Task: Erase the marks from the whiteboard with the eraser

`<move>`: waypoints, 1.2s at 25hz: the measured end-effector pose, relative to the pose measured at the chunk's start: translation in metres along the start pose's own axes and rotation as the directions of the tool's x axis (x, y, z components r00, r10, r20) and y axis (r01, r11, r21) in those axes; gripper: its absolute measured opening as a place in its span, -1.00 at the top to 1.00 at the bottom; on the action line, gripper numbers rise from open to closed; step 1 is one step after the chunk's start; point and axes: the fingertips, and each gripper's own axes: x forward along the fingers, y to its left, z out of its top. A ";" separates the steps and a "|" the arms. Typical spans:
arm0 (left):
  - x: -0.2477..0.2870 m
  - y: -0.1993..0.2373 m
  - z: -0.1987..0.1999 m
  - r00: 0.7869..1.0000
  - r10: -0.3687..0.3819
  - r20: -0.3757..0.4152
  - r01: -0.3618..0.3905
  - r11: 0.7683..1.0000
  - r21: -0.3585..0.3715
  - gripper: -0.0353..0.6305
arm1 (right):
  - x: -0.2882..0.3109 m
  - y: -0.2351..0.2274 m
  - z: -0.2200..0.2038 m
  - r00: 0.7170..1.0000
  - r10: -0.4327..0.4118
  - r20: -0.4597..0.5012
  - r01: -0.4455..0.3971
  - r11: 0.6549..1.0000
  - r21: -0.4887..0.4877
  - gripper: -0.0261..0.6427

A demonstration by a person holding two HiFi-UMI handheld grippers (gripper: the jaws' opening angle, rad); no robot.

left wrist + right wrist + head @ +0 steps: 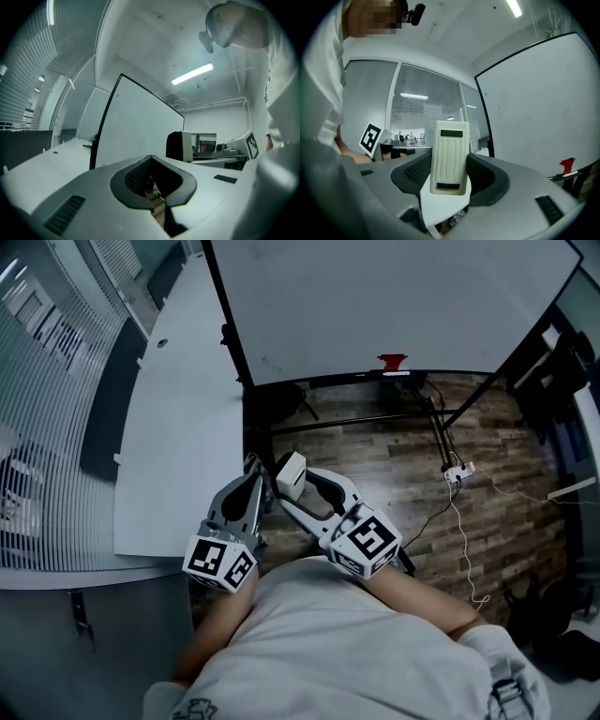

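The whiteboard [394, 306] stands ahead of me on a black stand, and its face looks blank apart from faint specks near the lower left corner. A red object [392, 362] rests on its bottom ledge. My right gripper [298, 479] is shut on a cream ribbed eraser [450, 157], held upright between the jaws, well short of the board [534, 103]. My left gripper [251, 465] hangs beside it, shut with nothing in it [152, 187]. The left gripper view catches the eraser [180, 146] with its dark felt side next to the board [136, 131].
A long white desk [178, 409] runs along the left, up to the board's left edge. The board's black stand legs [375, 418] cross the wooden floor. A power strip [459, 470] with trailing cables lies on the floor at right, near dark clutter [553, 381].
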 end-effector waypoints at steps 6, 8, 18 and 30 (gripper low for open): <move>0.027 0.016 0.005 1.000 0.024 0.004 -0.024 1.000 -0.006 0.87 | 0.024 -0.028 0.004 0.999 0.047 -0.002 -0.047 0.998 0.052 0.22; 0.037 0.023 0.006 0.999 0.038 0.006 -0.038 0.999 -0.003 0.87 | 0.033 -0.038 0.004 0.998 0.061 -0.010 -0.060 0.997 0.051 0.22; 0.120 0.058 0.001 0.995 0.095 0.011 -0.094 0.995 -0.015 0.87 | 0.066 -0.127 0.004 0.994 0.109 -0.027 -0.106 0.992 0.074 0.22; 0.228 0.077 0.002 0.983 0.182 0.027 -0.181 0.983 -0.013 0.87 | 0.076 -0.248 0.012 0.990 0.133 -0.055 -0.127 0.988 0.091 0.22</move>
